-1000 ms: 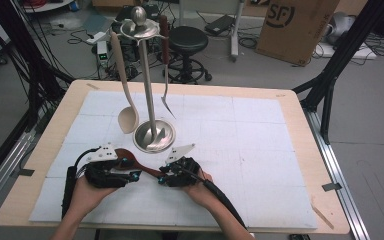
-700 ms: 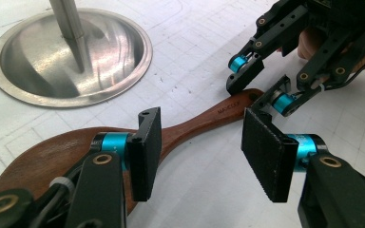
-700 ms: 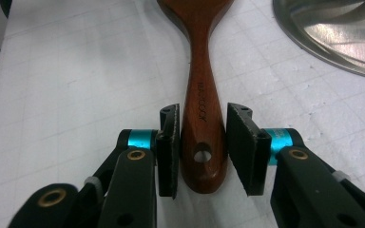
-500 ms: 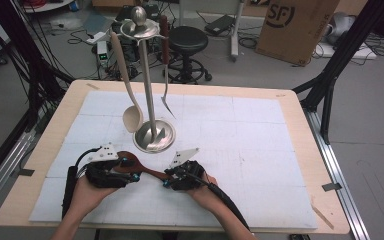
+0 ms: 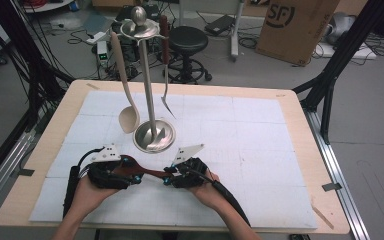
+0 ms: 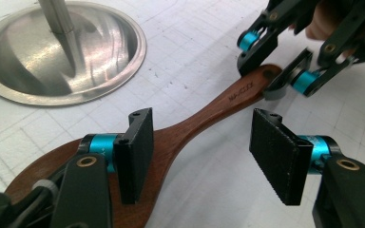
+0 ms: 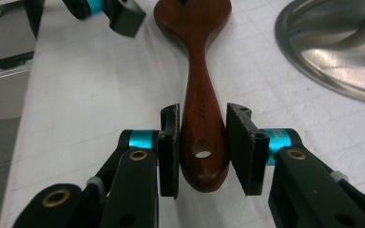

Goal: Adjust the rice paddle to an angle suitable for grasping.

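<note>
- My right gripper (image 7: 202,151) has its two pads closed on the handle end of the dark wooden spoon (image 7: 197,90), one pad on each side, right at the hanging hole.
- My left gripper (image 6: 209,152) has just been opening: its pads stand apart over the spoon's neck, where the bowl narrows into the handle. One pad sits over the wood there; the other is clear of it.
- The wooden spoon (image 5: 141,171) lies on the white mat (image 5: 240,130) at the near side of the table (image 5: 300,100), stretched between my two grippers, bowl toward my left hand (image 5: 87,192), handle toward my right hand (image 5: 205,192).
- Just beyond the spoon stands the steel utensil stand (image 5: 150,90), its round dish base (image 6: 52,52) resting on the mat.
- From the stand's top ring hang a pale ladle-like spoon (image 5: 125,95) and a long fork (image 5: 166,75) with a dark handle.
</note>
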